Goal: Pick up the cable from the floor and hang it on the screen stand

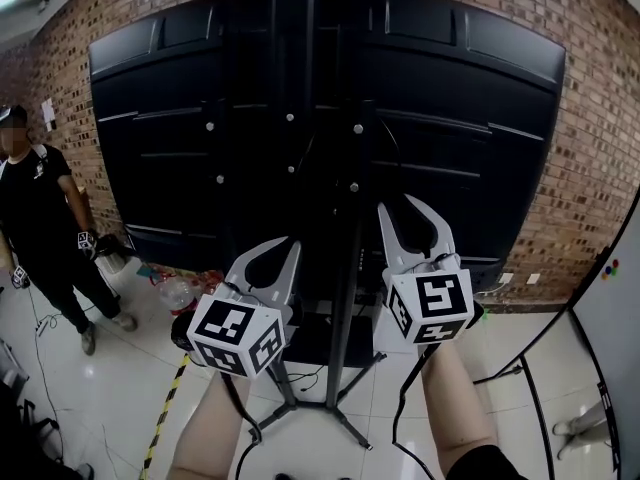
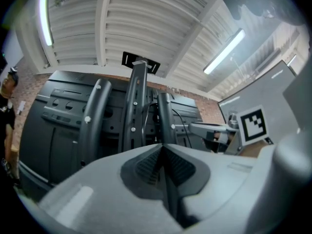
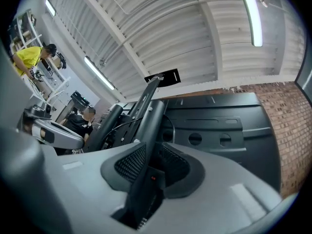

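The big black screen (image 1: 330,138) shows its back, mounted on a black stand (image 1: 345,368) with a centre column (image 2: 136,101). Both grippers are raised close to it. My left gripper (image 1: 288,253) sits left of the column; in the left gripper view its pads (image 2: 146,165) meet, and I cannot make out a cable between them. My right gripper (image 1: 400,208) is right of the column with its jaws apart. In the right gripper view a dark upright bar (image 3: 152,126) lies in the gap. A thin black cable (image 2: 145,112) runs along the column. Black cords (image 1: 405,398) hang under both grippers.
A person in black (image 1: 40,218) stands at the left by the brick wall (image 1: 590,168). A plastic bottle (image 1: 178,290) and clutter lie by the stand's foot. Yellow-black tape (image 1: 165,408) marks the white floor. A white board on a frame (image 1: 610,348) stands at the right.
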The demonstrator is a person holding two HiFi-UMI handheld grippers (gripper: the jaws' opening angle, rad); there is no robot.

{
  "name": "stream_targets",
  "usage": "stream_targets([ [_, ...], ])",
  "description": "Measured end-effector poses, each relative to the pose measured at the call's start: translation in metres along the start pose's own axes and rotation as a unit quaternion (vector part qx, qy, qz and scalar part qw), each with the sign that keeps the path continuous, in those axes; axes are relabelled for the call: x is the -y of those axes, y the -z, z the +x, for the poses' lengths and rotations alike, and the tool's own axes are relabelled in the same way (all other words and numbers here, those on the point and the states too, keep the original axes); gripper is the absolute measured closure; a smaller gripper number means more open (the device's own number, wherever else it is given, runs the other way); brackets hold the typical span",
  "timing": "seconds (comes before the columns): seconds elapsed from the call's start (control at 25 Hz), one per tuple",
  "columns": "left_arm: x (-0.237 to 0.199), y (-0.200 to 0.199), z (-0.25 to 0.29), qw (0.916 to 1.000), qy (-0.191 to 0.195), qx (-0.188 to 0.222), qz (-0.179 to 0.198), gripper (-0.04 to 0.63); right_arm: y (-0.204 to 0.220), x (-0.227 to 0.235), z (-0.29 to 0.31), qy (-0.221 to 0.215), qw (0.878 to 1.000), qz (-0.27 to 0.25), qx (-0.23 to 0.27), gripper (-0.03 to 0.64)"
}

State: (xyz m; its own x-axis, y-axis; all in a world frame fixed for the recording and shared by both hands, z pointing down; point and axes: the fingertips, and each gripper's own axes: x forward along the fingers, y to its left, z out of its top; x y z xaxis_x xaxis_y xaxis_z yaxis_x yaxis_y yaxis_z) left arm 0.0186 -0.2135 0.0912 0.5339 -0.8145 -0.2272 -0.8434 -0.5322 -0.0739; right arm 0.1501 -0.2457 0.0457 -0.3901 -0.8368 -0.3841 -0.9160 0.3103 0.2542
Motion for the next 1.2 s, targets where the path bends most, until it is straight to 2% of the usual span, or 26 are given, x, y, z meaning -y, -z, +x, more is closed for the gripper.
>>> stream_targets([
  [0.24,0.007,0.019,-0.015,0.9997,-0.024,0.007,-0.003,0.591,0.017,-0.035,-0.039,0.001,0.999,0.021,0.026,0.568],
  [0.56,0.007,0.067,-0.037,0.9985,-0.043,-0.026,-0.019,0.591,0.049,-0.090,-0.071,-0.047,0.997,0.055,0.024,0.591],
  [0.8,0.012,0.111,-0.061,0.9963,-0.055,-0.062,-0.021,0.591,0.093,-0.128,-0.092,-0.079,0.994,0.077,-0.028,0.606],
  [1.0,0.007,0.147,-0.077,0.9937,-0.066,-0.082,-0.038,0.591,0.126,-0.154,-0.104,-0.103,0.986,0.105,-0.075,0.609],
  [1.2,0.006,0.169,-0.079,0.9908,-0.067,-0.107,-0.049,0.591,0.156,-0.162,-0.108,-0.104,0.981,0.118,-0.112,0.609],
])
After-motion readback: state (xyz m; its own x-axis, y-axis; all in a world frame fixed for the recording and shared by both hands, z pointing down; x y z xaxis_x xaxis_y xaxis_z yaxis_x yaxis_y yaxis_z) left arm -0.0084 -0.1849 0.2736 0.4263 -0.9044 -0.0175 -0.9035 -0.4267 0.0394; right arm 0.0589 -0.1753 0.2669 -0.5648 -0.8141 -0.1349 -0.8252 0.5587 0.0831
